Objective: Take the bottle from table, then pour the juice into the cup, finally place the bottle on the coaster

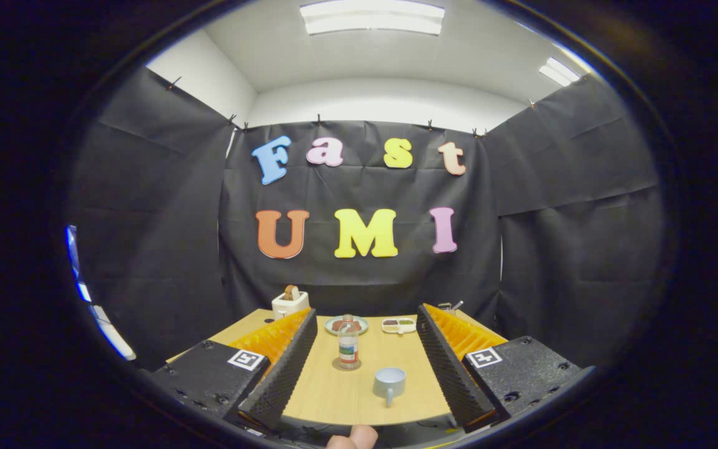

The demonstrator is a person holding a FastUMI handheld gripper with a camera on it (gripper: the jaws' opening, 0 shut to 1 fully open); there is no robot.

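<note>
The gripper [364, 368] hangs above the near edge of the table [318, 399], its two fingers spread wide with nothing between them but bare wood and the task's things; they grasp nothing. A fingertip of the holding hand [353, 438] shows just below, at the table's near edge.

Taking the bottle [348, 342] as landmark: it stands upright, long axis vertical, ahead of the fingers and a little toward the left one, well beyond their tips; it already rests on a round coaster [346, 366], whose rim shows about its base. The cup [389, 381] sits nearer the fingers than the bottle and to its right, handle turned toward the gripper; whether it holds juice cannot be told.

Such a scene fits both a bottle yet to be lifted from its stand and one set back after pouring; the fill of bottle and cup would decide, and neither is legible here.

Beyond the bottle lie a round plate [346, 324] with food and, to the right of that, a divided tray [398, 325]; far to the bottle's left, at the back, a toaster [290, 304] with bread.

The bottle's label shows coloured bands; its writing is too small to read; a square coded marker [246, 359] sits on each finger mount.
</note>
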